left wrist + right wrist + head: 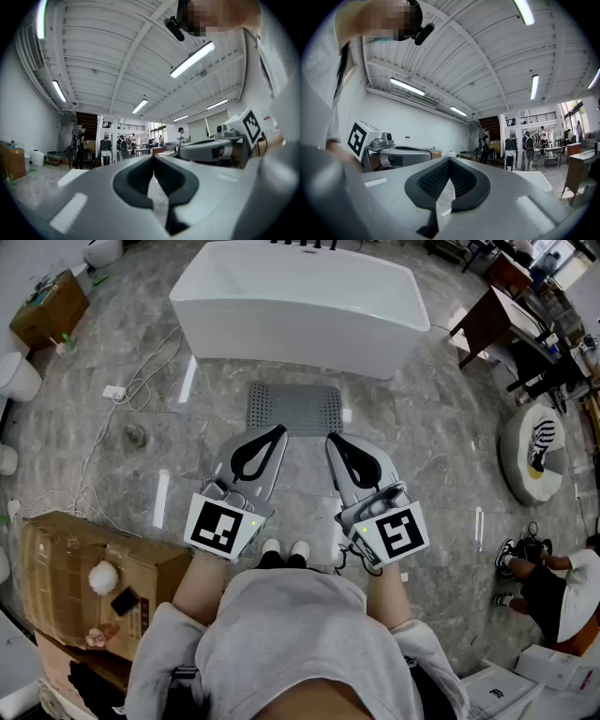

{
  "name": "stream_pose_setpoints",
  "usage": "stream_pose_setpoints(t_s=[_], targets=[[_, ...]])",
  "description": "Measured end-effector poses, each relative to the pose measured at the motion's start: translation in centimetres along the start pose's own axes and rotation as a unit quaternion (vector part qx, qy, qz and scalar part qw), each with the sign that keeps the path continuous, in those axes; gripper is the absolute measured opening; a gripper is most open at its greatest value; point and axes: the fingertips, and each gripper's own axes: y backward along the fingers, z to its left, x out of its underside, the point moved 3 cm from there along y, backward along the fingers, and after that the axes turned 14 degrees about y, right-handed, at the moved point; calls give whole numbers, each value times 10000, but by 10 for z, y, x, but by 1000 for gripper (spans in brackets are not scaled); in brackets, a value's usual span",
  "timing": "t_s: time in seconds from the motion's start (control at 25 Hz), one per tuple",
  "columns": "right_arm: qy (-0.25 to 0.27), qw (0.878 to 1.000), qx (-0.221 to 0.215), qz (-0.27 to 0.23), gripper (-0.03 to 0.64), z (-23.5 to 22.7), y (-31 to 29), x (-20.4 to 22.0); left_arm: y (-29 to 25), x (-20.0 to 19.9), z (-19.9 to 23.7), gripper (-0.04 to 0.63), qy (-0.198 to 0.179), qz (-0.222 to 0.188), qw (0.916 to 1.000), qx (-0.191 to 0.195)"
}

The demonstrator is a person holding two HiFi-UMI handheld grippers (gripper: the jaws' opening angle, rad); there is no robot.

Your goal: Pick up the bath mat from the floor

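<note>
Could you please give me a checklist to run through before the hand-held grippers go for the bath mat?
1. Bath mat located, lying flat before the bathtub: ok.
2. Nothing lying on the mat: ok.
3. Left hand-held gripper empty: ok.
4. Right hand-held gripper empty: ok.
5. Jaws open for a grasp: not ok, both pairs are together.
6. Grippers aimed at the mat: not ok, both gripper views look across the room.

You have no words or numbers to read here: only a square marker (pixel 223 526) on your left gripper (pixel 279 431), and another on your right gripper (pixel 331 437).
</note>
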Motion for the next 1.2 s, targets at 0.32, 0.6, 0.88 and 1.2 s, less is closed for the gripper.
stream_pose_setpoints(t_s=[0.32,0.6,0.88,1.2], targets=[[-1,10000,35,26,-2,-1,0,0,0,1,2,0,-14,19,10000,33],[-5,9999,114,110,-2,10,-4,3,7,4,10,0,40,48,9999,102],[-179,9994,288,118,-2,24,-10,9,18,11,32,0,5,-9,9999,135],[-295,9982,498,161,-2,0,-23,27,-1,11,60,0,-46,-146,9999,7]])
